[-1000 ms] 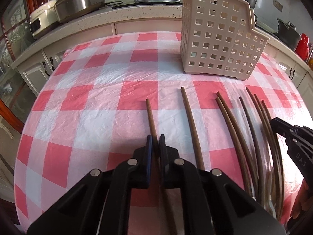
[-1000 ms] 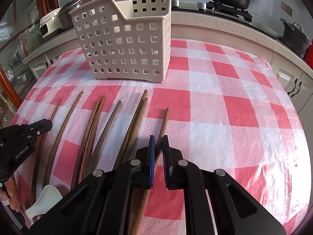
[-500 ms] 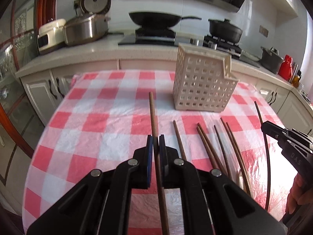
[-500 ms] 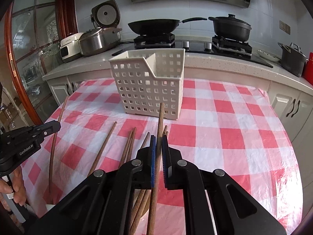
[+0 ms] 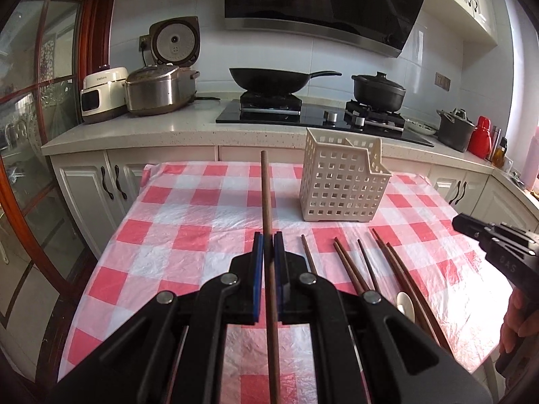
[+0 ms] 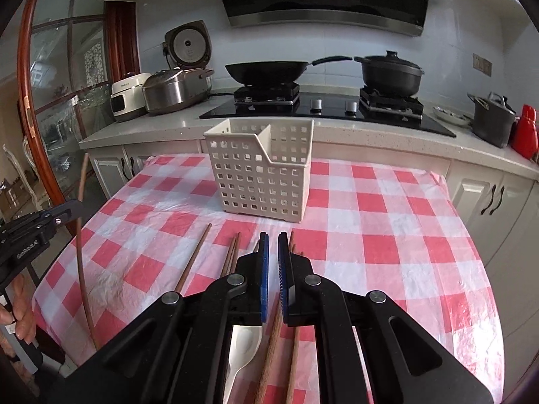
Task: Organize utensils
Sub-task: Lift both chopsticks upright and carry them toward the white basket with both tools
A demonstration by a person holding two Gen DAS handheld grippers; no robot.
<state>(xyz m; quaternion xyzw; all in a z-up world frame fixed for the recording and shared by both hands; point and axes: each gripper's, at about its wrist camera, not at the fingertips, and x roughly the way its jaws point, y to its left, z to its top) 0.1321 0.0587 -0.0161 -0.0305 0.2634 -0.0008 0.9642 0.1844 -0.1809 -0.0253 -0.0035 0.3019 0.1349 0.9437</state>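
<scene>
Both chopsticks have come up off the bench (image 5: 202,208); my left hand-held gripper (image 5: 268,247) pinches one chopstick (image 5: 266,195) at frame centre, my right hand-held gripper (image 6: 271,252) another (image 6: 269,353).

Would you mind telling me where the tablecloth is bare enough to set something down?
Free: the checked tablecloth right of the white basket, and the stretch left of it toward the cabinets. Crowded: the near strip before the basket, where loose chopsticks and a white spoon lie.
</scene>
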